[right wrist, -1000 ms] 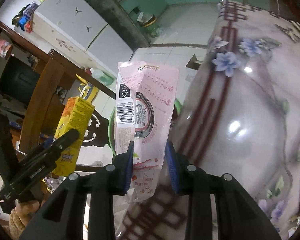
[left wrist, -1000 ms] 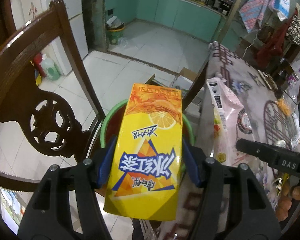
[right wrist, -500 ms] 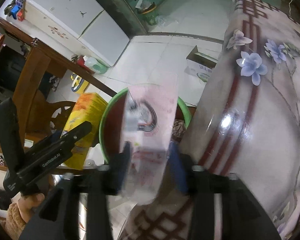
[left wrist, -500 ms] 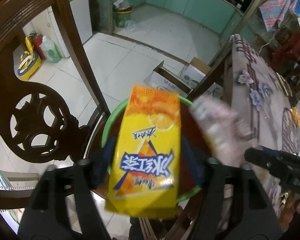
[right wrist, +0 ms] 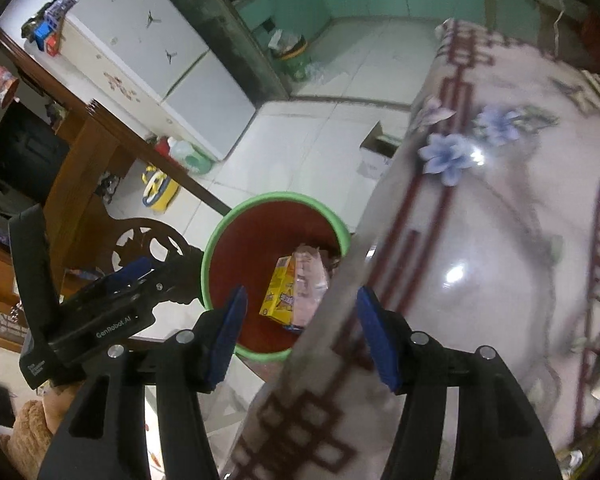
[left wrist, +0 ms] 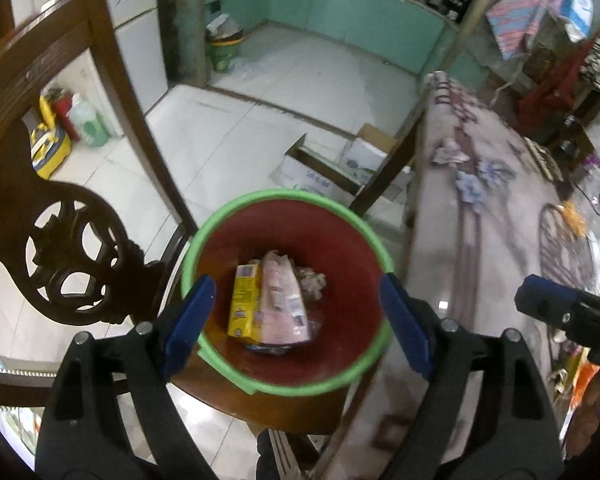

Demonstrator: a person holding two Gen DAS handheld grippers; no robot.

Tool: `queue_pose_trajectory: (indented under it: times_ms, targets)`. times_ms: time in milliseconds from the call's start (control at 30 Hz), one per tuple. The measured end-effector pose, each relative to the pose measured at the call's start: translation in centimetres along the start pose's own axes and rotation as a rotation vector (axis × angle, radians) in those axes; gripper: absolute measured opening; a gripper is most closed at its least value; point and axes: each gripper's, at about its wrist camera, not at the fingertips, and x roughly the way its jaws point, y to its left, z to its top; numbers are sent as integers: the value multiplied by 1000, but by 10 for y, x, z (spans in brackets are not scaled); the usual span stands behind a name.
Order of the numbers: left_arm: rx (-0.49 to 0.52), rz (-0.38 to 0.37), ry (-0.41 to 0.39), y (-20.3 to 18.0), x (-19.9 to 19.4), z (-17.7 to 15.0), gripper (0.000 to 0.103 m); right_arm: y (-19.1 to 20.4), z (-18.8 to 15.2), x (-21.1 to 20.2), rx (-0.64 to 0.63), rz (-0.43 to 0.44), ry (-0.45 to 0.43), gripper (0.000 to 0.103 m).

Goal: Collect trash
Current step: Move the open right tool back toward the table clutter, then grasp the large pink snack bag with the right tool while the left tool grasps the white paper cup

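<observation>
Far left: dark carved wooden chair back (left wrist: pixel 72 256); the bin stands on the chair seat, beside the worktop's edge.

Left tongs (left wrist: pixel 296 316): blue pads spread wide, nothing between them, hanging over the red plastic bin with green rim (left wrist: pixel 220 216). A second ago they pinched the yellow iced-tea drink carton (left wrist: pixel 245 300); now it lies on its side at the bin's bottom.

Touching the carton's right side in the bin: pink printed plastic snack wrapper (left wrist: pixel 284 300), with crumpled scraps beyond it.

Right tongs (right wrist: pixel 300 332): pads also spread, empty, over the worktop's edge and bin rim. They held the wrapper a second ago.

Right: worktop with glossy floral cover (right wrist: pixel 500 220). A crumpled bit (left wrist: pixel 448 154) lies near its far corner, and orange litter (left wrist: pixel 572 216) near the right edge.

Judgement: both drops done, two items collected. Both tongs free for the remaining worktop litter.
</observation>
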Motion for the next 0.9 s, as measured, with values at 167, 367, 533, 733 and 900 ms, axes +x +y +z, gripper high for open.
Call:
queue_pose_trajectory:
  times_ms: [167, 367, 533, 733, 900]
  targets:
    - [73, -47, -56, -41, -32, -8, 81, -25, -27, -46, 5, -55, -62, 56]
    - [160, -88, -93, -95, -56, -31, 81, -81, -62, -91, 93, -123, -96, 57]
    - [199, -128, -76, -144, -57, -52, 81, -138, -90, -135, 177, -203, -135, 66]
    - [261, -166, -76, -207, -63, -76, 81, -228, -115, -194, 301, -308, -193, 74]
    - [295, -188, -69, -249, -66, -96, 81, -314, -128, -217, 464, -355, -162, 81]
